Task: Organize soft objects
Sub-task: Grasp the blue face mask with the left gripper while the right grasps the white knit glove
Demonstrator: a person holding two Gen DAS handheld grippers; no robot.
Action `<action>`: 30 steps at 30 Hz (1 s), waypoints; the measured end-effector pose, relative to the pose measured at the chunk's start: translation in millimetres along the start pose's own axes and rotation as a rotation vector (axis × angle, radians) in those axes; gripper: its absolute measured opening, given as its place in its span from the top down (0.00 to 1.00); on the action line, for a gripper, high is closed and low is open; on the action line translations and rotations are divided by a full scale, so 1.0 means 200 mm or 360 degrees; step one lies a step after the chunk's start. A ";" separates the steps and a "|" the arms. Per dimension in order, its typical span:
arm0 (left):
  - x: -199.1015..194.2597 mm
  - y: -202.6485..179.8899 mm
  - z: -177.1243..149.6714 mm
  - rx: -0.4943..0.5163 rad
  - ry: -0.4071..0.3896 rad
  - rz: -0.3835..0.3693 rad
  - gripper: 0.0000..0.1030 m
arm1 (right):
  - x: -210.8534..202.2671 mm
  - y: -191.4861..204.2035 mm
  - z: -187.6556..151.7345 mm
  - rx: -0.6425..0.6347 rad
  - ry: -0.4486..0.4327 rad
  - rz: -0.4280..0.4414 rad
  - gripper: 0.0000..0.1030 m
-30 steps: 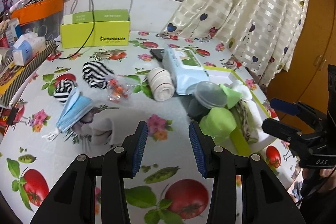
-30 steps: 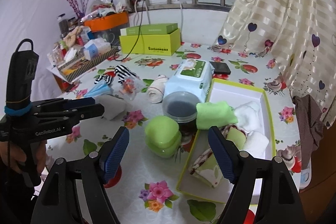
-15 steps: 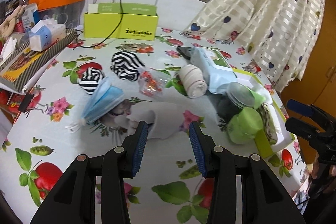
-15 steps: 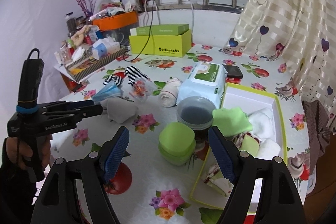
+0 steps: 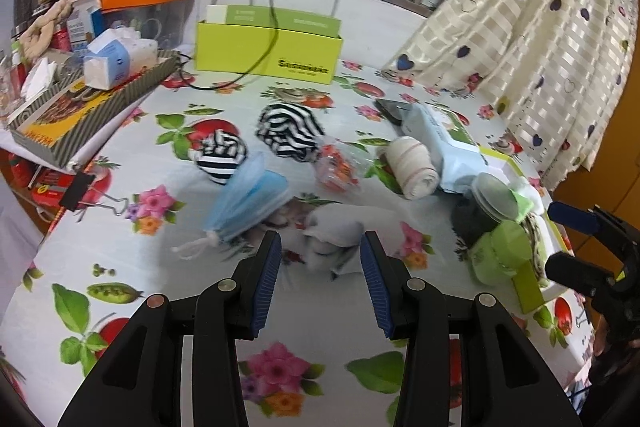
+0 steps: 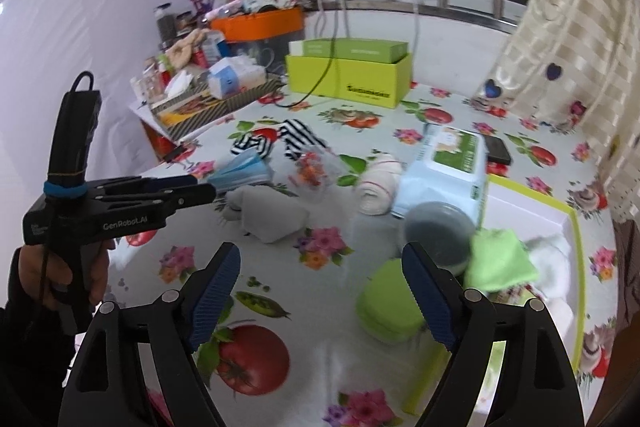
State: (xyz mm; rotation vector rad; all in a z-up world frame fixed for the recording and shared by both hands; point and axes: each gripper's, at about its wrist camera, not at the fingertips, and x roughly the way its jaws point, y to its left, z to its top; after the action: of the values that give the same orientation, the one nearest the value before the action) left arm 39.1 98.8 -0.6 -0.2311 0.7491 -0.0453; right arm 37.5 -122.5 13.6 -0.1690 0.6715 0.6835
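A grey soft cloth (image 5: 340, 239) lies on the flowered table just ahead of my open, empty left gripper (image 5: 320, 263); it also shows in the right wrist view (image 6: 272, 215). Near it lie a blue face mask (image 5: 248, 199), two striped socks (image 5: 288, 131), and a rolled beige bandage (image 5: 412, 167). A white tray with a green rim (image 6: 576, 227) holds a green cloth (image 6: 496, 259) and white soft items (image 6: 552, 259). My right gripper (image 6: 320, 287) is open and empty above the table front. The left gripper (image 6: 200, 187) appears at the left of that view.
A wet-wipes pack (image 6: 448, 167), a dark lidded tub (image 6: 436, 231) and a green round container (image 6: 388, 311) stand beside the tray. A yellow-green box (image 5: 268, 47) sits at the back. A cluttered striped tray (image 5: 80, 99) is at the left. A curtain (image 5: 540, 27) hangs on the right.
My left gripper has swung left and forward toward the grey cloth, which now lies just ahead of its fingers. The right gripper has shifted slightly left. Both stay open.
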 end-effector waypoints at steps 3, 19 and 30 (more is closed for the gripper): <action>-0.01 0.07 0.01 -0.0031 -0.0012 0.0036 0.59 | 0.07 0.05 0.03 -0.0040 0.0032 0.0046 0.19; 0.14 0.31 0.04 -0.0057 0.0057 0.0085 0.59 | 0.53 0.26 0.14 -0.0259 0.0257 0.0117 0.18; 0.23 0.33 0.07 -0.0012 0.0107 0.0037 0.59 | 0.77 0.29 0.16 -0.0235 0.0378 0.0081 0.26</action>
State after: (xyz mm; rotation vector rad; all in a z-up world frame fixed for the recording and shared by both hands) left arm 79.8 160.1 -37.0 -0.2291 0.8188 -0.0278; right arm 106.2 14.3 -53.3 -0.3746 0.8547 0.7698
